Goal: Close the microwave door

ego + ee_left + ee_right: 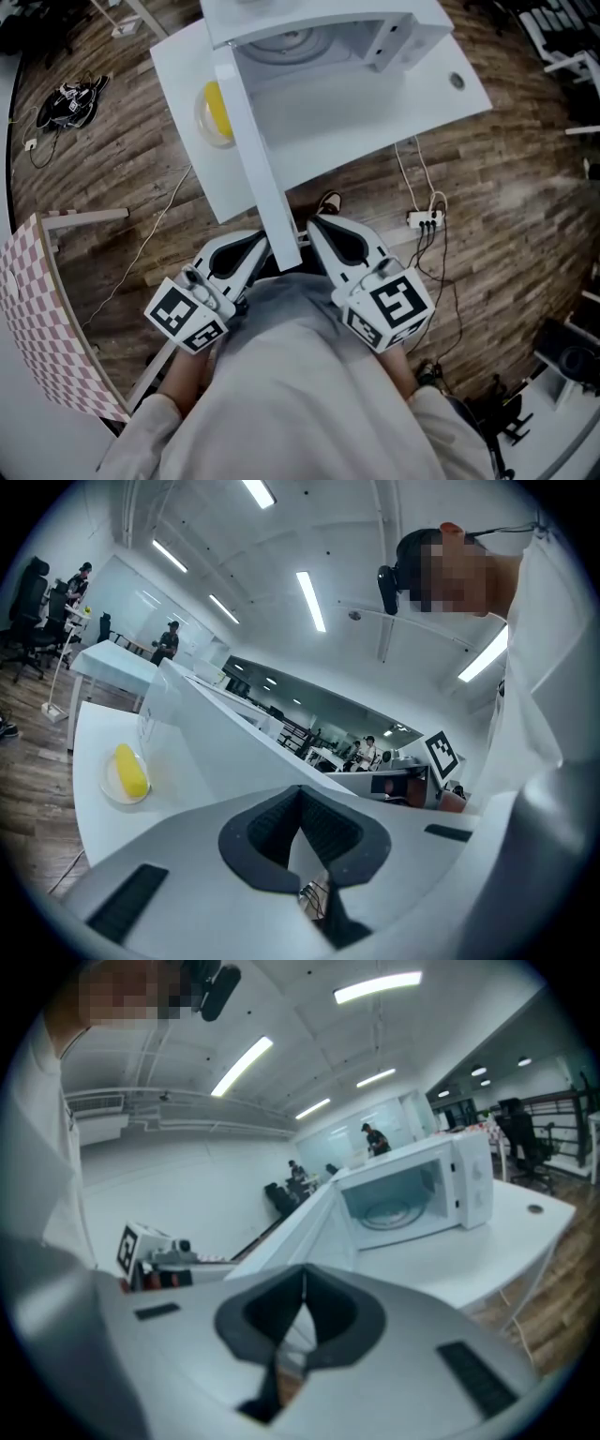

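The white microwave (309, 37) stands on a white table (441, 94) with its door (253, 141) swung wide open, pointing back at me. The door's free edge ends between my two grippers, close to my body. My left gripper (255, 248) sits just left of that edge and my right gripper (317, 230) just right of it; I cannot tell whether either touches it. Both have their jaws together with nothing held. The right gripper view shows the microwave's open cavity (412, 1194) and the door (314, 1227) edge-on. The left gripper view shows the door's outer face (216, 738).
A yellow item on a clear plate (217, 111) lies on the table left of the door, the same yellow item (129, 771) showing in the left gripper view. A power strip with cables (424, 220) lies on the wood floor at right. A pink checkered panel (37, 300) stands at left.
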Motion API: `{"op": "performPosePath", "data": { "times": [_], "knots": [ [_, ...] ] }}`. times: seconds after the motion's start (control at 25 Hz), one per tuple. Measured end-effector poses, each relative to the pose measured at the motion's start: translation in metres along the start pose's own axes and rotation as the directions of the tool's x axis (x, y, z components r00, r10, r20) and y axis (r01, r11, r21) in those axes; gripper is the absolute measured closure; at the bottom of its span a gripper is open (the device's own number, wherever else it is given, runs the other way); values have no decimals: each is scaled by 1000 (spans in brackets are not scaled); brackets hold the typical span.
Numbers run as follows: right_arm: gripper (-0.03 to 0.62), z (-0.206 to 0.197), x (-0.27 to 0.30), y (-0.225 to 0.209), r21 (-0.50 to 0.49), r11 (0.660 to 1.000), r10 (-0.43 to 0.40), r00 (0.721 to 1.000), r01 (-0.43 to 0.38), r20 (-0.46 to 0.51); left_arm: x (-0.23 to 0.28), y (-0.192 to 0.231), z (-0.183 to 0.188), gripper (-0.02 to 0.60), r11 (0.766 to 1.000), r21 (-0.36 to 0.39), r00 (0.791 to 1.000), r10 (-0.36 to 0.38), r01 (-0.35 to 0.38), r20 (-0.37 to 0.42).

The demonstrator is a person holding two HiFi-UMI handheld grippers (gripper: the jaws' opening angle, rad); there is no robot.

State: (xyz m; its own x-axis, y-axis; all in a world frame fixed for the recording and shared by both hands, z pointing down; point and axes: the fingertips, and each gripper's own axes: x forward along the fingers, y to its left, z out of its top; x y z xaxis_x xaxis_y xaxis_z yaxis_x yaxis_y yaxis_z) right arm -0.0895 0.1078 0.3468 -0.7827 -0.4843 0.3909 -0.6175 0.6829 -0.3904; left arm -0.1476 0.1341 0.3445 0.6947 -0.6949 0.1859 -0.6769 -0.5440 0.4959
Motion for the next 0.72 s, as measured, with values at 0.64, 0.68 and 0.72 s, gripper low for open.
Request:
{"op": "performPosePath", "data": {
  "times": [0.64,0.68,0.72],
  "knots": [
    [571,9,-11,-27,34,999,-34,999,34,7,35,-11,0,568,995,12,994,-97,97,-54],
    [571,9,-11,-29,35,999,-35,999,35,6,37,-11,0,568,995,12,993,-101,101,-57],
    [571,10,-12,-30,37,999,-36,999,36,5,39,-11,0,568,994,11,993,-104,105,-60]
  ]
}}
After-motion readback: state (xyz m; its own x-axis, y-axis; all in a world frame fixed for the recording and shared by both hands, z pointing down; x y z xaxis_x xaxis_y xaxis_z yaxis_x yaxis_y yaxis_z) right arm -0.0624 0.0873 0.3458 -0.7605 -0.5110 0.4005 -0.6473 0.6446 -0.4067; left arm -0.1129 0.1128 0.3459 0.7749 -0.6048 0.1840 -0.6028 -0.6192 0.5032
